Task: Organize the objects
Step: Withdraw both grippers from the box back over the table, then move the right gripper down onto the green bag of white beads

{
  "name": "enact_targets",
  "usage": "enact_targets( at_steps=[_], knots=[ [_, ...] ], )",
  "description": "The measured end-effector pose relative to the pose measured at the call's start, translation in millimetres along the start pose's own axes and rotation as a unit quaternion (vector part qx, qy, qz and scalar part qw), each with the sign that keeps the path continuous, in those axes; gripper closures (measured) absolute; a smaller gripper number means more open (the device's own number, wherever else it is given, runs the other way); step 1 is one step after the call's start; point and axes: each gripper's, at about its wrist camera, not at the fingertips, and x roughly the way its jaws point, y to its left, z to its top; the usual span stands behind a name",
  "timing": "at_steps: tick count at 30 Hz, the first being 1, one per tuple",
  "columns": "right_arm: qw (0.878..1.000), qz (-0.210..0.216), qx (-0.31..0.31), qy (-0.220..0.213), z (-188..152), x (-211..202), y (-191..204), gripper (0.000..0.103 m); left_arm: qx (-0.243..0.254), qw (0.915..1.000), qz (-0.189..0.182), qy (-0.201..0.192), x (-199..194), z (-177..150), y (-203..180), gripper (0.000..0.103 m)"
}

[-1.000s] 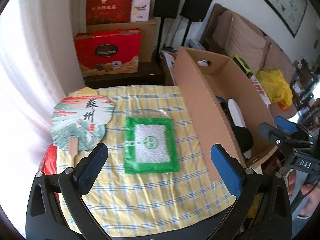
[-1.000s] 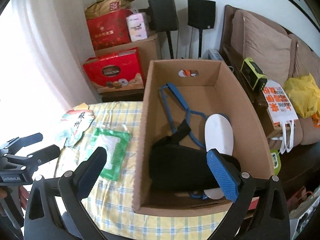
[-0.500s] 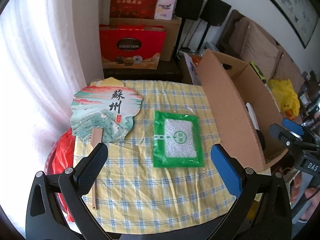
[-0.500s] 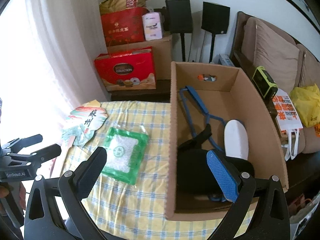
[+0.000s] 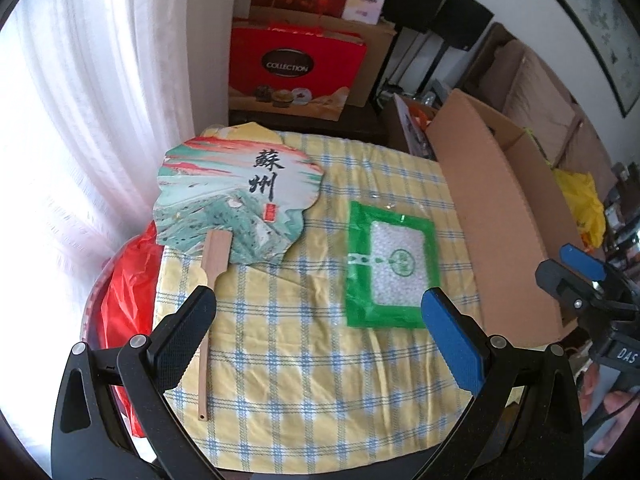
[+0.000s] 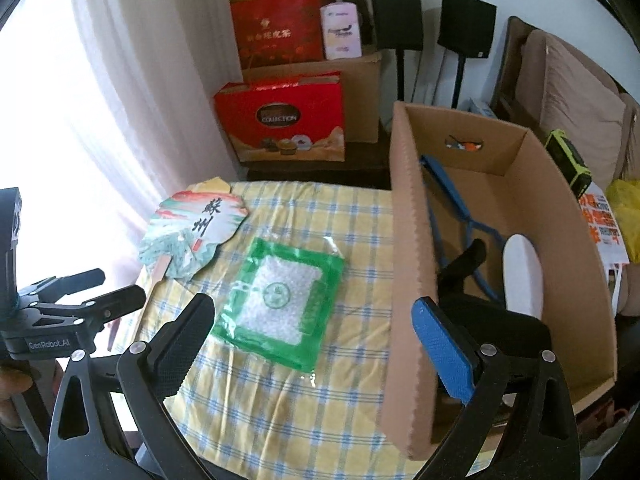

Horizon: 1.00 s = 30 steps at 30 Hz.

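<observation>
A painted paper fan [image 5: 236, 200] [image 6: 192, 234] with a wooden handle lies at the table's left side. Beside it, mid-table, rests a green packet of white beads [image 5: 390, 268] [image 6: 280, 300]. An open cardboard box [image 5: 504, 216] [image 6: 412, 280] stands on the right and holds a black item [image 6: 492, 320], a blue strap [image 6: 448, 196] and a white oval piece [image 6: 522, 276]. My left gripper [image 5: 318, 332] hovers open above the near table edge, between fan handle and packet. My right gripper [image 6: 312, 340] is open above the packet and the box's left wall, holding nothing.
A yellow checked cloth [image 5: 304, 360] covers the table. Red plastic [image 5: 124, 292] pokes out at its left edge. Behind stand red gift boxes [image 6: 280, 120], cartons, two black speakers [image 6: 396, 12] and a sofa [image 6: 572, 96]. White curtains [image 5: 92, 100] hang on the left.
Both grippers have shifted left, away from the box. The fan and packet now sit nearer the middle of each view, and the box has slid toward the right.
</observation>
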Motion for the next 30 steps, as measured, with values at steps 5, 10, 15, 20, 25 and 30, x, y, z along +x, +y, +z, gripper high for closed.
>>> enact_targets(
  at_steps=[5, 10, 15, 20, 25, 30],
  knots=[
    [1.000, -0.003, 0.000, 0.009, -2.1, 15.7, 7.1, 0.005, -0.002, 1.0000, 0.008, -0.003, 5.7, -1.9, 6.5, 0.001],
    [1.000, 0.003, 0.007, 0.017, -6.3, 31.4, 9.7, 0.007, -0.001, 1.0000, 0.007, 0.001, 12.8, -3.7, 11.7, 0.001],
    [1.000, -0.013, 0.001, 0.025, -11.9, 51.8, 15.9, 0.015, -0.007, 1.0000, 0.000, 0.002, 24.4, -7.4, 18.2, 0.005],
    [0.998, -0.044, -0.022, 0.027, -17.1, 69.1, 24.2, 0.033, -0.029, 0.9993, -0.021, 0.004, 35.9, -12.3, 27.1, 0.008],
    [0.994, -0.083, -0.055, 0.034, -26.2, 86.6, 35.6, 0.040, -0.041, 0.9976, -0.050, 0.024, 49.7, -16.4, 28.4, 0.027],
    [0.995, -0.071, -0.029, 0.058, -37.4, 105.2, 30.2, 0.050, -0.062, 0.9933, -0.090, 0.039, 60.8, -18.8, 30.0, 0.038]
  ],
)
